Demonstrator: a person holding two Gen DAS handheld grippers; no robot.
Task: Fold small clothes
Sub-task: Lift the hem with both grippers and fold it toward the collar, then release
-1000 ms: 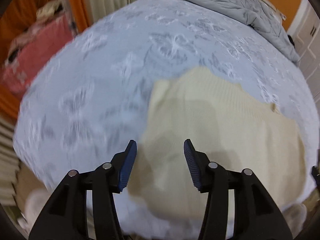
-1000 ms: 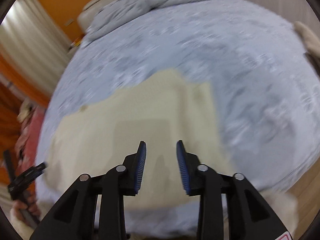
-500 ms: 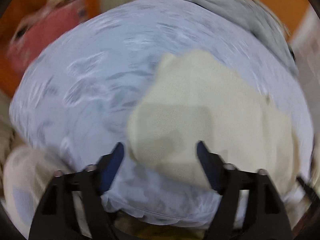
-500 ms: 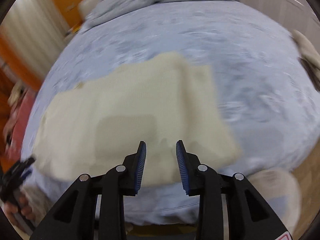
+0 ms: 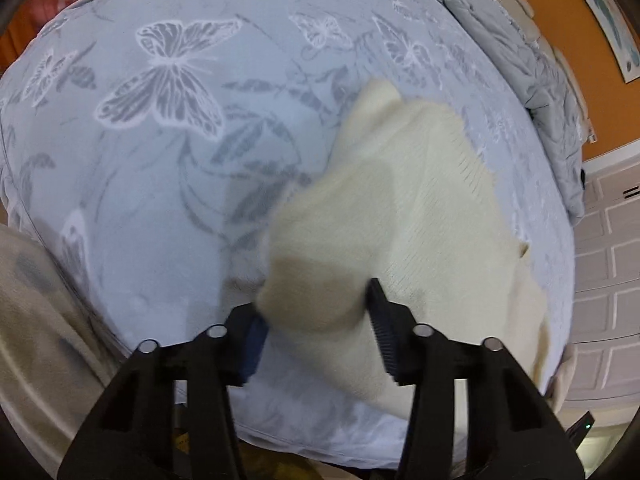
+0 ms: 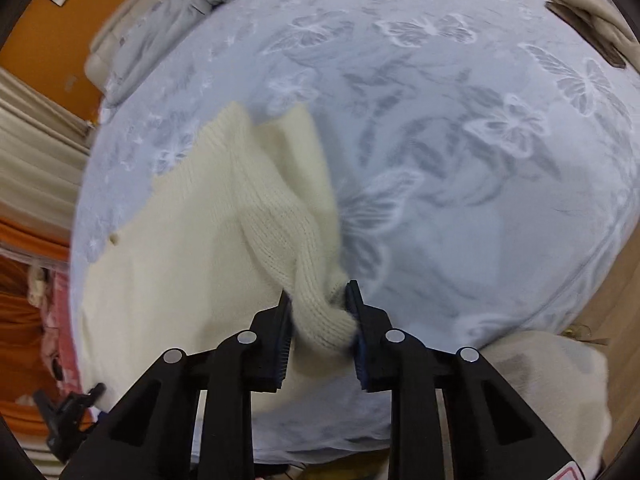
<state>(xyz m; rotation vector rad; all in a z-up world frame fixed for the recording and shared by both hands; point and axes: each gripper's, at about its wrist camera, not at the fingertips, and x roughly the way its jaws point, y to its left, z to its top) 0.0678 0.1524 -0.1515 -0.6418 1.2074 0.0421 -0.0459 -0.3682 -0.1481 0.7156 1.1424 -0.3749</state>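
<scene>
A cream knit sweater (image 5: 420, 220) lies on the pale blue butterfly-print bed (image 5: 160, 200). My left gripper (image 5: 316, 304) has one near corner of it bunched between its jaws, which are closing; the cloth fills the gap and is raised off the bed. In the right wrist view the sweater (image 6: 180, 260) spreads to the left. My right gripper (image 6: 319, 292) is closing on the other near corner, a twisted ribbed fold pinched between its blue pads. The left gripper (image 6: 68, 412) also shows at the lower left of that view.
A crumpled grey quilt (image 5: 520, 60) lies along the far side of the bed (image 6: 460, 220). Beige cloth (image 5: 32, 320) hangs by the near edge, and more beige cloth (image 6: 552, 380) sits at lower right. White cabinet doors (image 5: 608, 260) stand to the right.
Both grippers dropped from above the flat sweater to its near corners. The left jaws widened, then closed around one corner; the right took hold of the other, which now rises in a fold.
</scene>
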